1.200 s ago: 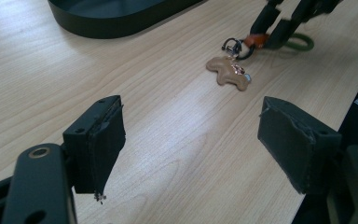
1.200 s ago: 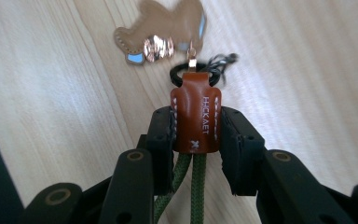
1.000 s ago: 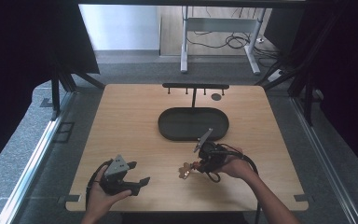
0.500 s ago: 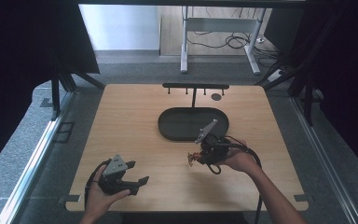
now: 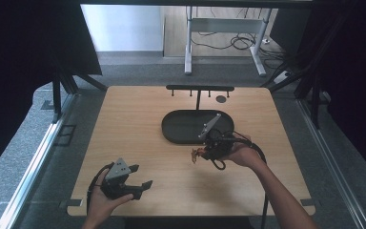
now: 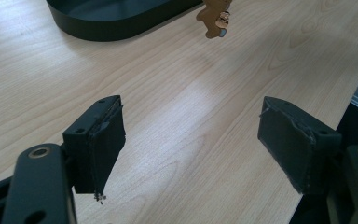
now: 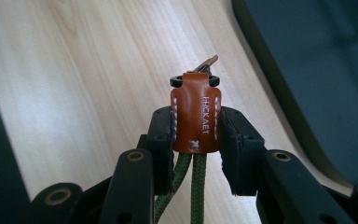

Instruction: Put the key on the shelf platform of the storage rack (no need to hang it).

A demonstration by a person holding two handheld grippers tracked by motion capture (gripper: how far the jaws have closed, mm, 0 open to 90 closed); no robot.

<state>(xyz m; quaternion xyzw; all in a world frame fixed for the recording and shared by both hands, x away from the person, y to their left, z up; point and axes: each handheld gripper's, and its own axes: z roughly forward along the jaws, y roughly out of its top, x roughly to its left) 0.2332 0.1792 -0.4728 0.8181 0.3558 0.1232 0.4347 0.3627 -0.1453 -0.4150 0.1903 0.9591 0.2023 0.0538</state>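
Brown leather key fob (image 7: 196, 112) clamped between right tongs (image 7: 196, 135), above wooden table (image 7: 74, 70)

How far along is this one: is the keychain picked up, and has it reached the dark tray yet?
Done: the right gripper is shut on the brown leather keychain, lifted off the table. In hand: it hangs just short of the dark oval tray. Left: getting it to the tray, if that is where it goes, and letting go. The left gripper is open, holding nothing.

table (image 5: 138, 138): matt wood | tray (image 5: 181, 136): matt black | tag (image 7: 196, 114): smooth leather
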